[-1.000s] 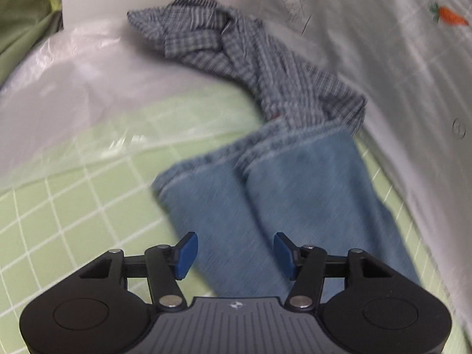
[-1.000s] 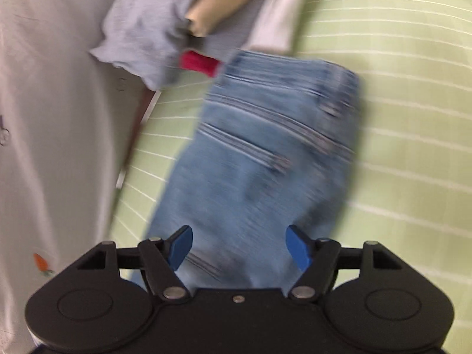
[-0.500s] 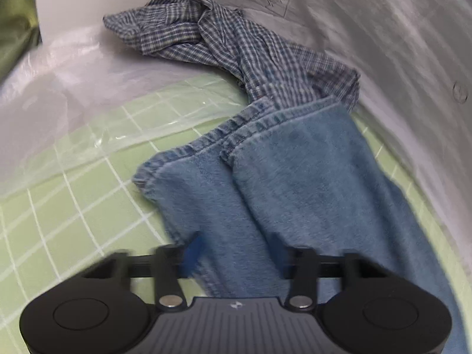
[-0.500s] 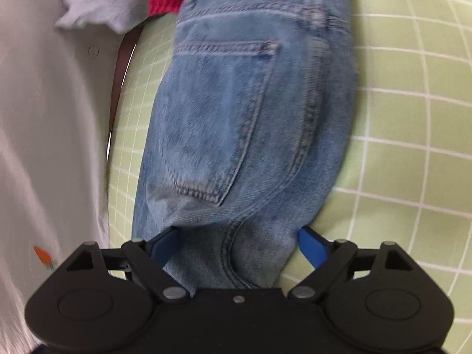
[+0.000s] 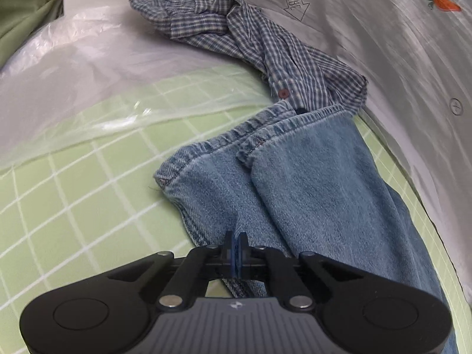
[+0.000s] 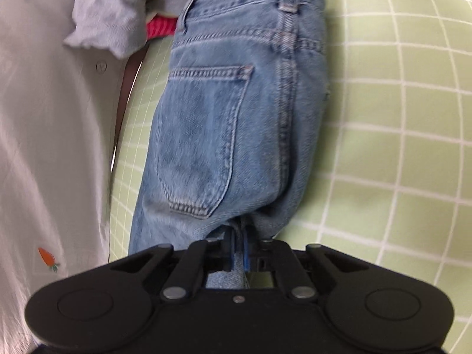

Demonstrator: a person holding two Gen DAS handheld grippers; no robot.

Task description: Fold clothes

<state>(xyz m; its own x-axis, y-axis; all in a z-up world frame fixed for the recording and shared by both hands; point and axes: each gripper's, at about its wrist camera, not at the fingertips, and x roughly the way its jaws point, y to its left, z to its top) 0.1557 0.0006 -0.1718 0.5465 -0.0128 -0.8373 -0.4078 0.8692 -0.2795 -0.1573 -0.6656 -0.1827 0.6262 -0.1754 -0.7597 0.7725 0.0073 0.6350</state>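
Note:
A pair of blue jeans (image 5: 309,183) lies folded lengthwise on a green checked sheet (image 5: 73,183). The left wrist view shows the two hemmed leg ends, one on the other. My left gripper (image 5: 235,246) is shut on the near edge of the lower leg, denim pinched between its blue pads. In the right wrist view the jeans (image 6: 224,124) show their seat, a back pocket and the waistband at the top. My right gripper (image 6: 238,246) is shut on a fold of denim at the seat's near edge.
A blue checked shirt (image 5: 250,44) lies crumpled beyond the leg hems, touching them. Clear plastic film (image 5: 88,67) covers the far left. A pale grey sheet (image 6: 44,147) with a carrot print runs beside the jeans. Grey, white and red clothes (image 6: 118,17) are heaped by the waistband.
Both grippers came down onto the jeans and went from wide open to shut, each pinching denim at the near edge.

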